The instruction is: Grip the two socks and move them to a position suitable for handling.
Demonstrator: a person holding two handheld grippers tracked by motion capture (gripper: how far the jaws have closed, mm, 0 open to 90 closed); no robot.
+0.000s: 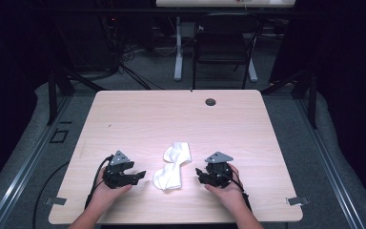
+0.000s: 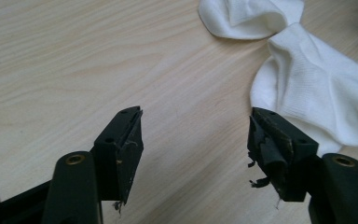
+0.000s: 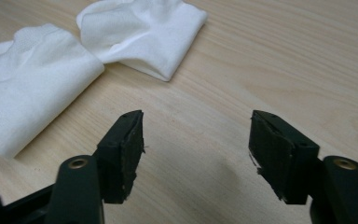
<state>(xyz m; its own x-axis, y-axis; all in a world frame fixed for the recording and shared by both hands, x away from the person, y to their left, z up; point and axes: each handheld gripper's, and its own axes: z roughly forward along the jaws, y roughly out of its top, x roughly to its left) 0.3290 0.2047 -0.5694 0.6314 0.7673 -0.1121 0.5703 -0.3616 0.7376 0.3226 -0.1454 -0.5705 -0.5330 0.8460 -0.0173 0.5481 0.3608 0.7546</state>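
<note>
Left gripper (image 1: 140, 174) and right gripper (image 1: 199, 172), each held in a hand, rest low on the surface (image 1: 138, 114) with jaws spread wide and nothing between them. Between the two grippers, near both but touching neither, lie two white socks (image 1: 173, 165), overlapping near the surface's front edge.

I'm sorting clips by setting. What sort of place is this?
Probably a lab or recording workspace rather than a home: a bare wooden table ringed by dark curtains, loose cables on the floor, and an office chair behind it.
</note>
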